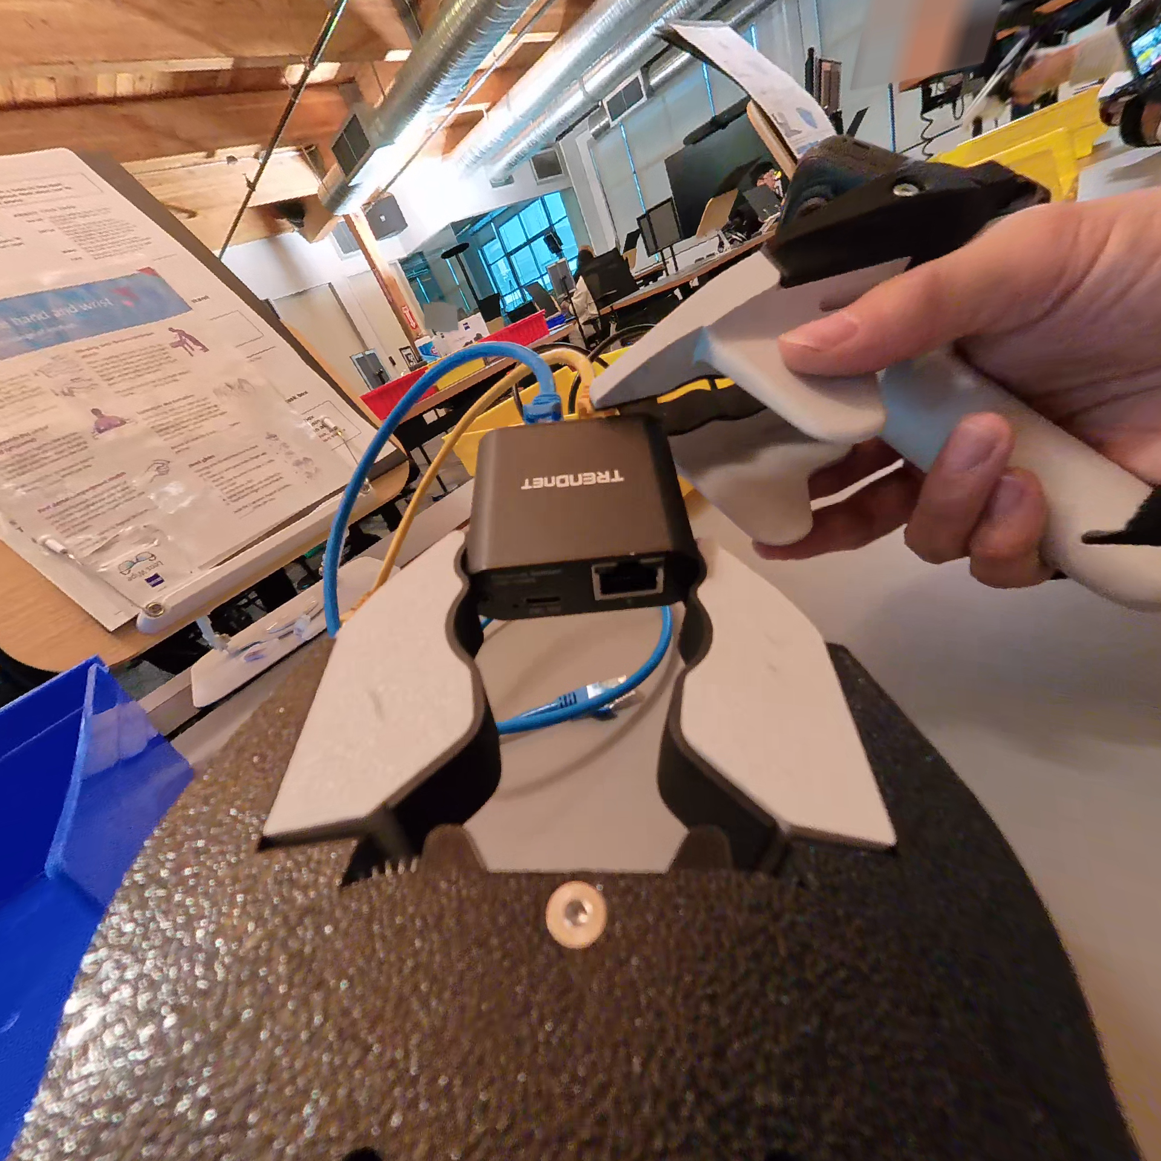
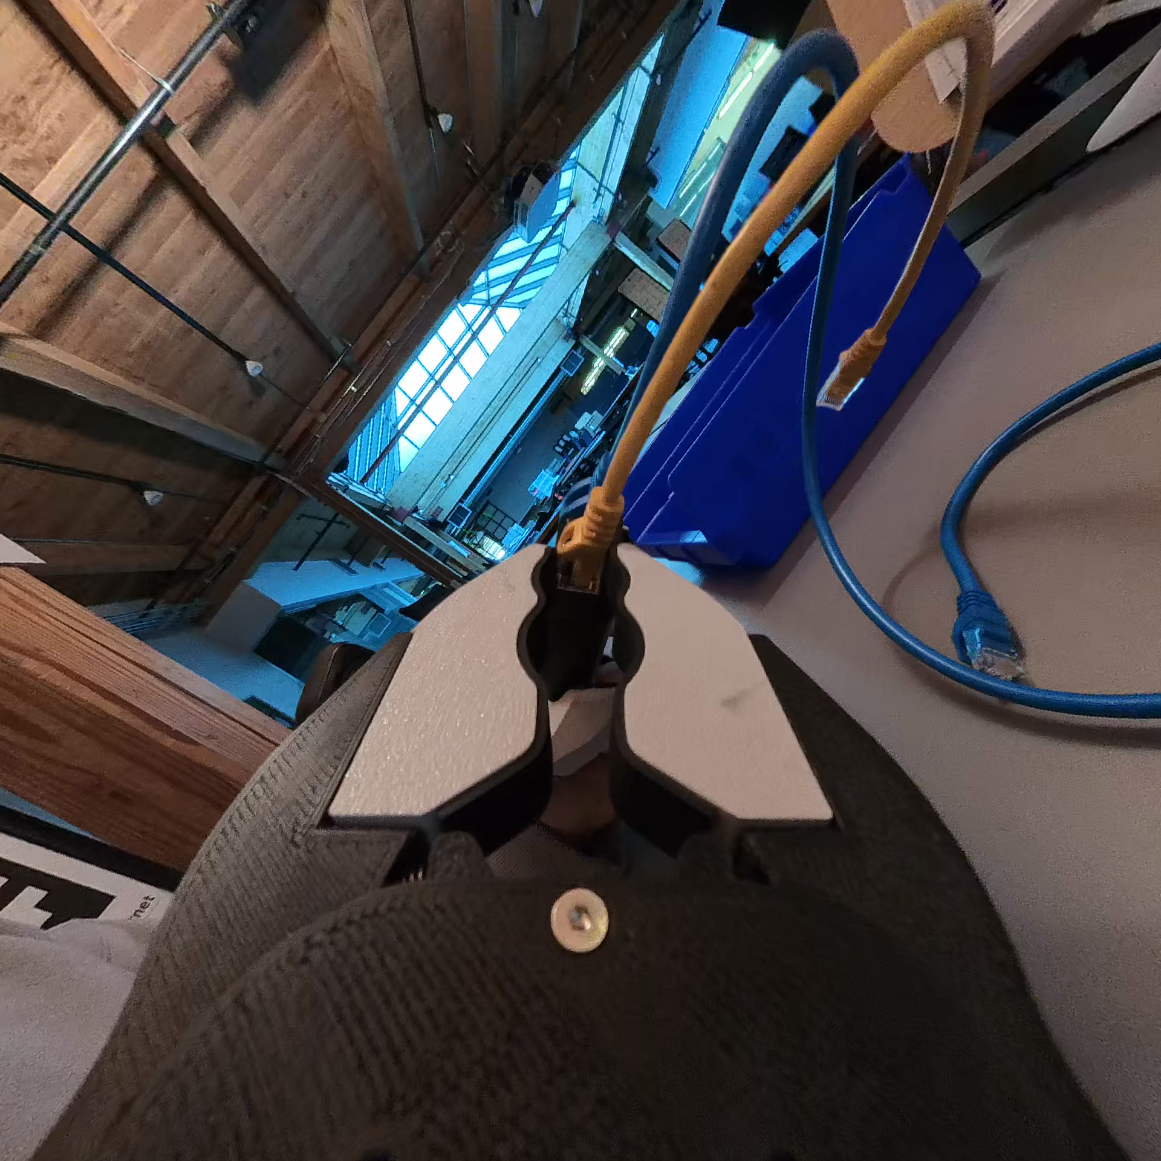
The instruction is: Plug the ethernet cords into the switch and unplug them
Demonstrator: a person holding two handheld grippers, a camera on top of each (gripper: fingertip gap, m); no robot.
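My left claw was closed on the small dark-grey metal network switch, its two grey fingers pressing the box's sides and holding it clear above the pale grey desk. The switch's near face pointed back at me with one open port; its far face carried a blue ethernet cord and a yellow ethernet cord, both plugged in and arching away to the left. The blue cord's loose end lay on the desk beneath the claw. Left of the claw, room was tight: a blue plastic bin sat close by, with a tilted white printed sheet on a stand beyond it. To the right, the desk lay open.

My right claw came in from the right behind the switch, gripped by a hand. It was closed to a narrow gap on the yellow cord's plug, right at the switch's port, with the switch seen edge-on between the fingers. The yellow cord looped up ahead of it, its free plug hanging over the desk. Right of that claw, the blue cord's other plug rested on the open desk; the blue bin's edge stood just ahead.
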